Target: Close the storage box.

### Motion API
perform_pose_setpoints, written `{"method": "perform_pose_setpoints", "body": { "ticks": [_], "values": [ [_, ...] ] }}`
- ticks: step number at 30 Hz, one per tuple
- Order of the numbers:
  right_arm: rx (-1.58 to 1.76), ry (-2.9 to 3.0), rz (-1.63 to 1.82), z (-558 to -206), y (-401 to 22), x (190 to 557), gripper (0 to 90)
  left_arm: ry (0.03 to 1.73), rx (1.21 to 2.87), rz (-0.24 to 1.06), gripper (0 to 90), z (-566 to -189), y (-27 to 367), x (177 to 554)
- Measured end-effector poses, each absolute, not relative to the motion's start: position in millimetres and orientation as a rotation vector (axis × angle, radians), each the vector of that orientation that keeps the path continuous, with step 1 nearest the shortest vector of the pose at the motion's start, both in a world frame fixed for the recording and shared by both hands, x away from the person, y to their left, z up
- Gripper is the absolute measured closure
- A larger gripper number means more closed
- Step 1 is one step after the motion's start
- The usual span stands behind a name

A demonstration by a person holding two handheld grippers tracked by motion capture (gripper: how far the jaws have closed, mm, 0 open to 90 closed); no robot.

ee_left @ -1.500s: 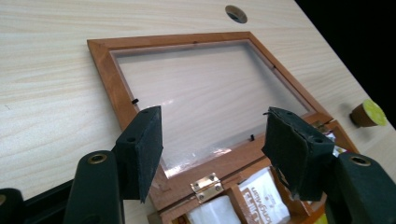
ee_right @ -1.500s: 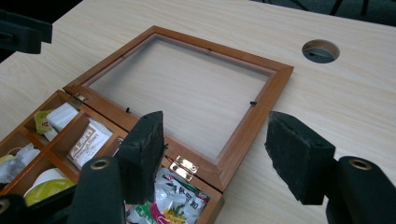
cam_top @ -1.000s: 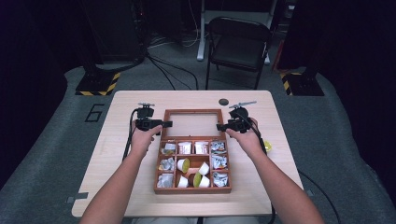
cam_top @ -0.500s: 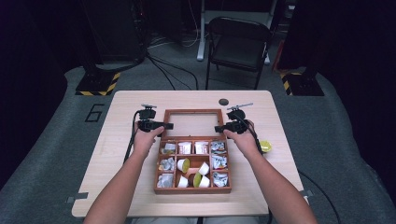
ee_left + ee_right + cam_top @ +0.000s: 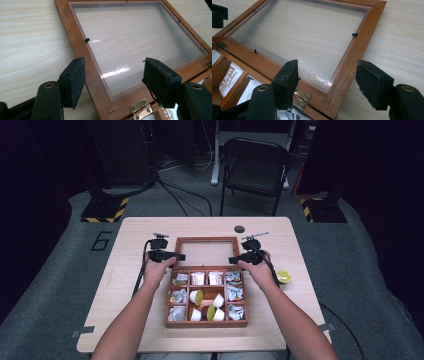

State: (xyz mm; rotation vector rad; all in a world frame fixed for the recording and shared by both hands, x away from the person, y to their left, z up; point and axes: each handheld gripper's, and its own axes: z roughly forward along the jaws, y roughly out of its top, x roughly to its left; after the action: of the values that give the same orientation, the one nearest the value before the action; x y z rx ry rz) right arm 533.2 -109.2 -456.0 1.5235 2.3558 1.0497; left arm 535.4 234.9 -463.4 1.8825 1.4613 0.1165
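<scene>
Pale wooden table [image 5: 125,285] stands on grey floor in a dark room, black folding chair [image 5: 257,167] beyond it. Left gripper [image 5: 113,80]: jaws wide apart, nothing btwn them, straddling the left frame edge of the reddish-brown wooden box's clear-paned lid [image 5: 140,40], which lies flat, opened away from the person. Brass hinge [image 5: 140,111] just under the jaws. Right gripper [image 5: 327,80]: also apart, empty, over the lid's right near corner. Btwn both hands, twd the person, the compartmented box tray [image 5: 206,322] holds white sachets [image 5: 198,278] and small cups [image 5: 196,296]. Right of the right gripper, a yellow-green cup [image 5: 283,276] sits on the table.
</scene>
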Motion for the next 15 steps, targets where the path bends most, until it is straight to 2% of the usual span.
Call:
{"method": "perform_pose_setpoints", "body": {
  "ticks": [15],
  "values": [
    [1.547, 2.372, 1.023, -463.8, -108.1, 538.0, 32.2, 1.487, 1.873, 0.098, 32.5, -467.5, 235.1, 538.1]
  ]
}}
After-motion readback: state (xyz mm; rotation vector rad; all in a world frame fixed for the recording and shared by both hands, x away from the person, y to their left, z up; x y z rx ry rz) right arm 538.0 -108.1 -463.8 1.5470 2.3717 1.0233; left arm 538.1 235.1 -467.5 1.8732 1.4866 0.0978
